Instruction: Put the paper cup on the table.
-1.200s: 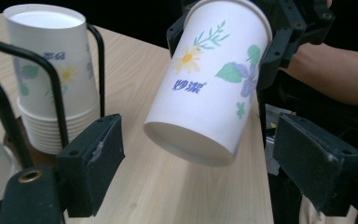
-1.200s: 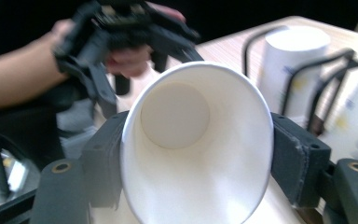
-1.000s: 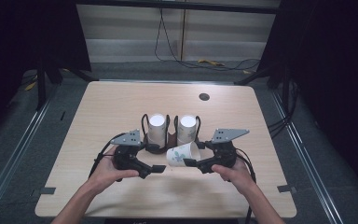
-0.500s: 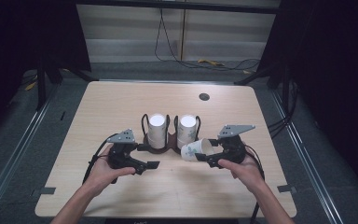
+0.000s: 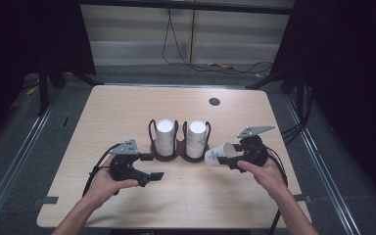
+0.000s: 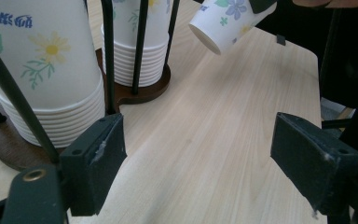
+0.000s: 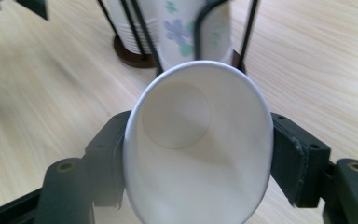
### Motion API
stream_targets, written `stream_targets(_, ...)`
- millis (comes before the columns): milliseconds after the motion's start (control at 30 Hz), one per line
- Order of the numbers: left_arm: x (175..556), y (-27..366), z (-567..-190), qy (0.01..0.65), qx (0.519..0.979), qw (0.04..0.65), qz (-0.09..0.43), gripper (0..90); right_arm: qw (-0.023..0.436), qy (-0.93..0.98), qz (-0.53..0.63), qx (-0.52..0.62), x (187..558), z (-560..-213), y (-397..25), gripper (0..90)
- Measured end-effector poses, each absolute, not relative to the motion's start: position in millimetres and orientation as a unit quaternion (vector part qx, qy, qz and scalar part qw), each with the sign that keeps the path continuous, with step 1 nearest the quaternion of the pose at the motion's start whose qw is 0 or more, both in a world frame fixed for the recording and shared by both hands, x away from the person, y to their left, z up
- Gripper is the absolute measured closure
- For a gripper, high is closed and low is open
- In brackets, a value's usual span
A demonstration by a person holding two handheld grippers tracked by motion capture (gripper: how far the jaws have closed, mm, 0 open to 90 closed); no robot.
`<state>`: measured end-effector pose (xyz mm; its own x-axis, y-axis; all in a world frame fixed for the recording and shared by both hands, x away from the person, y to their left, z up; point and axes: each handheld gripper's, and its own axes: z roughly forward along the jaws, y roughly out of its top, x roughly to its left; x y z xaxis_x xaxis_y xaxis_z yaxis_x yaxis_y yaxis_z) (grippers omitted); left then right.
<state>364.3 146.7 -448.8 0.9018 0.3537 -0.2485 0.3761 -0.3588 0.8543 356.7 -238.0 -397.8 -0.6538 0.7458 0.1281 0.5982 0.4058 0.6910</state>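
Table [image 5: 127, 117]: two stacks [image 5: 165, 138] (one cup [image 5: 220, 154]).

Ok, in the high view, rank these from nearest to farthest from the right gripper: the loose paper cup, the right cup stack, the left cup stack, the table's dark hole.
1. Loose paper cup: clamped in the right gripper.
2. Right cup stack: just to its left.
3. Left cup stack: farther left in the holder.
4. Dark hole: toward the far edge, roughly as distant as the left stack.
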Motion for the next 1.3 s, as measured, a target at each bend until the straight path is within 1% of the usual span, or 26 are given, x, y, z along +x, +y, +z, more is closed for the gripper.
stream_targets(133,365.3,149.4,-449.0,0.228,0.823,0.52,-0.005,17.9,0.111,0.83,0.34,0.428,365.9,-397.3,-244.1,30.1)
stream_targets(233,365.2,149.4,-449.6,0.224,0.825,0.518,-0.003,17.9,0.11,0.828,0.334,0.436,368.7,-397.3,-246.5,30.1)
stream_targets(400,365.2,147.0,-454.3,0.221,0.83,0.511,-0.008,17.5,0.115,0.829,0.309,0.452,377.9,-399.1,-252.2,30.0)
stream_targets(567,366.6,148.4,-456.5,0.227,0.831,0.508,-0.01,17.5,0.123,0.823,0.285,0.476,394.6,-396.6,-256.3,30.1)
stream_targets(667,366.8,149.6,-456.8,0.23,0.831,0.507,-0.009,17.5,0.122,0.823,0.265,0.488,408.0,-398.5,-258.0,30.1)
stream_targets(933,368.9,148.7,-459.3,0.233,0.831,0.505,-0.011,17.5,0.121,0.822,0.239,0.503,423.9,-398.3,-260.5,30.0)
stream_targets(1100,372.0,147.1,-461.4,0.236,0.832,0.502,-0.014,17.5,0.104,0.823,0.221,0.514,436.1,-401.6,-263.6,29.8)
stream_targets(1300,374.0,147.9,-461.3,0.236,0.834,0.499,-0.012,17.5,0.1,0.823,0.199,0.522,443.6,-406.4,-268.7,29.4)
